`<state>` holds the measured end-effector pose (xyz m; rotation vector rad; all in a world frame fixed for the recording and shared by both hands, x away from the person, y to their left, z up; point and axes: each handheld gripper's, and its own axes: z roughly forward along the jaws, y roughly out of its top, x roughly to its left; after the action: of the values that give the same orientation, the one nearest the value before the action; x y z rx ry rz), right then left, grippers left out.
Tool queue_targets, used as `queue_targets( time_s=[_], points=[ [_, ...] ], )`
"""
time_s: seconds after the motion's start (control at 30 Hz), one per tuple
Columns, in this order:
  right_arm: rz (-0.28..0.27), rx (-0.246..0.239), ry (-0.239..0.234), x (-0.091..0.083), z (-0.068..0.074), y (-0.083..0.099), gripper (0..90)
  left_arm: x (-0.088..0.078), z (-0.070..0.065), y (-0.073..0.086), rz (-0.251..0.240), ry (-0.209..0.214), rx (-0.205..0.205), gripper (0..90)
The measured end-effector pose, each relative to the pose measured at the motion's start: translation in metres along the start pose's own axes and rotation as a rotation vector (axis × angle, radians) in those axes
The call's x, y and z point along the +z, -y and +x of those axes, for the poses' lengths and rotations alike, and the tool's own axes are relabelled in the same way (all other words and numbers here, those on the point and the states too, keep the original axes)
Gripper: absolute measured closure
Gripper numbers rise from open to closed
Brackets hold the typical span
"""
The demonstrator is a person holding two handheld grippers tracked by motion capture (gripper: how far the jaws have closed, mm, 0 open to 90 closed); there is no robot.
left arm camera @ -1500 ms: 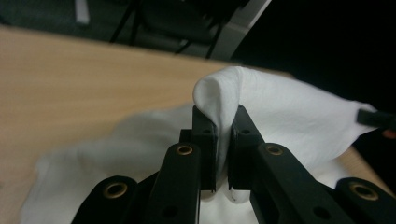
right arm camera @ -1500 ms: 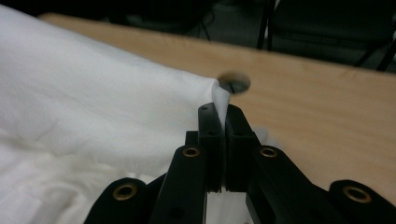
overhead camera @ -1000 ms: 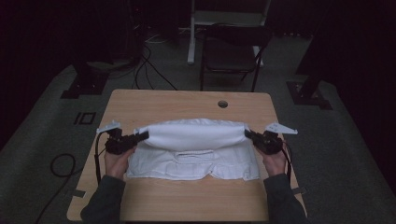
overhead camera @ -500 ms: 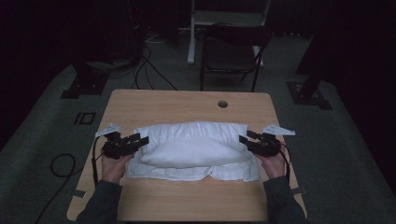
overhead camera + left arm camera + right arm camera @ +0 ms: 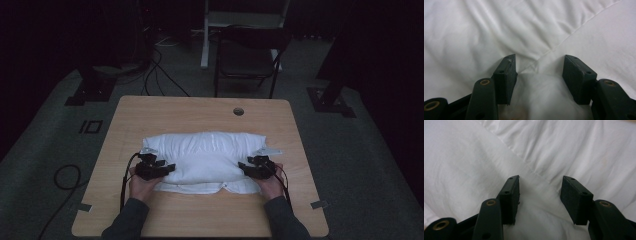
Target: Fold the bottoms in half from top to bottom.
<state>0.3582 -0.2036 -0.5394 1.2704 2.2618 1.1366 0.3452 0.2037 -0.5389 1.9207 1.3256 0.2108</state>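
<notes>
- The white pillow [image 5: 200, 157] is being laid across the middle of the wooden table [image 5: 200, 107], its puffed bulk lying between the two grippers and its flat flap edge spread toward the person's side.
- The left gripper [image 5: 167, 167] is being held at one end of the pillow, jaws apart, having just been opening. In the left gripper view [image 5: 539, 72] a soft fold of cloth is lying between the pads without being pinched.
- The right gripper [image 5: 245, 166] is being held at the opposite end, jaws likewise spread and just opened. In the right gripper view [image 5: 540, 193] a seam is running just ahead of the pads, with cloth beneath them but not clamped.
- Both tools are being pointed inward at the pillow from its two ends, probably so that the cloth can be released evenly and the pillow left lying straight.
- A fresh hold on the near edge is judged likely as the next move.
</notes>
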Motion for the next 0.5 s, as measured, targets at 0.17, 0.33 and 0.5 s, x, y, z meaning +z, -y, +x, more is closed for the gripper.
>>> queue_targets(
  time_s=[0.17,0.33,0.5],
  points=[
    [0.036,-0.032,0.007,-0.003,0.011,0.011,47.7,-0.004,-0.001,0.012,0.001,-0.037,0.029,44.7],
    [0.044,-0.049,0.008,-0.004,0.017,0.019,47.1,-0.007,-0.003,0.021,-0.020,-0.052,0.039,45.1],
    [0.043,-0.050,0.008,-0.005,0.017,0.020,47.0,-0.012,-0.005,0.029,-0.036,-0.046,0.028,45.2]
  ],
)
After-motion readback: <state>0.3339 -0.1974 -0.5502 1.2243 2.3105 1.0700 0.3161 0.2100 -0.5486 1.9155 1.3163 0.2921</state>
